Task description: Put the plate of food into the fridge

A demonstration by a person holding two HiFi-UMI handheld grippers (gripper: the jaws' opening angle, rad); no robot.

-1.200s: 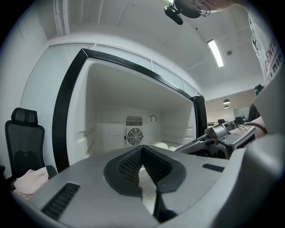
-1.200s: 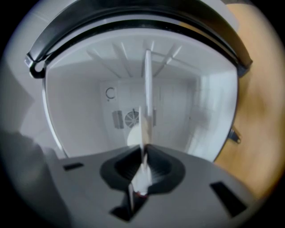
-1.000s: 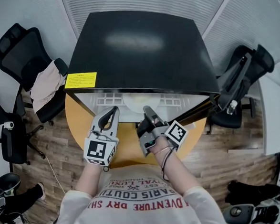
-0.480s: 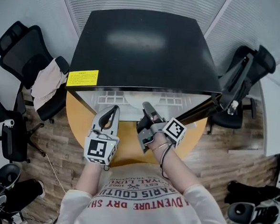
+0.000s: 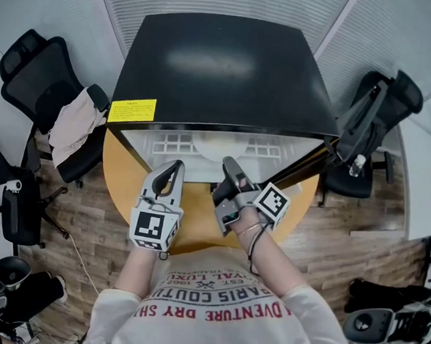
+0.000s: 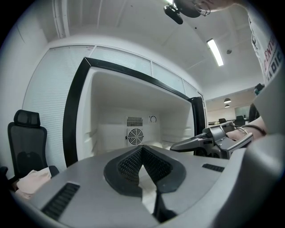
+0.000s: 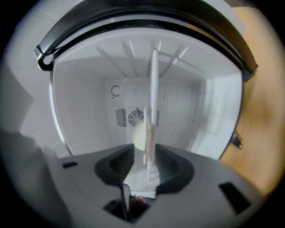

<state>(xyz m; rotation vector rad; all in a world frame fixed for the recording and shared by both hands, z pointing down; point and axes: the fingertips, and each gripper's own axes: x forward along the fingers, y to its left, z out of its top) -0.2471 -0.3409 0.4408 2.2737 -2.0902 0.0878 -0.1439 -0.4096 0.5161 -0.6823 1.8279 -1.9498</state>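
A black mini fridge (image 5: 222, 72) stands open on a round wooden table (image 5: 197, 218). The white plate (image 5: 216, 140) with pale food lies on the fridge's white floor, just inside the opening. In the right gripper view the plate (image 7: 153, 102) shows edge-on, with the food (image 7: 139, 136) beside it. My right gripper (image 5: 229, 167) reaches into the fridge mouth and its jaws are opening. The plate's rim stands between the pads of this right gripper (image 7: 144, 156) with a gap on each side. My left gripper (image 5: 173, 172) hovers over the table in front of the fridge, shut and holding nothing.
The fridge door (image 5: 311, 165) hangs open at the right, close to my right arm. A yellow label (image 5: 132, 111) marks the fridge top. Black office chairs stand at the left (image 5: 31, 74), draped with cloth, and at the right (image 5: 374, 120). A fan (image 6: 135, 136) sits on the fridge's back wall.
My right gripper's jaws have spread apart and let go of the plate's rim, leaving the plate in the fridge. The left gripper has stayed in place.
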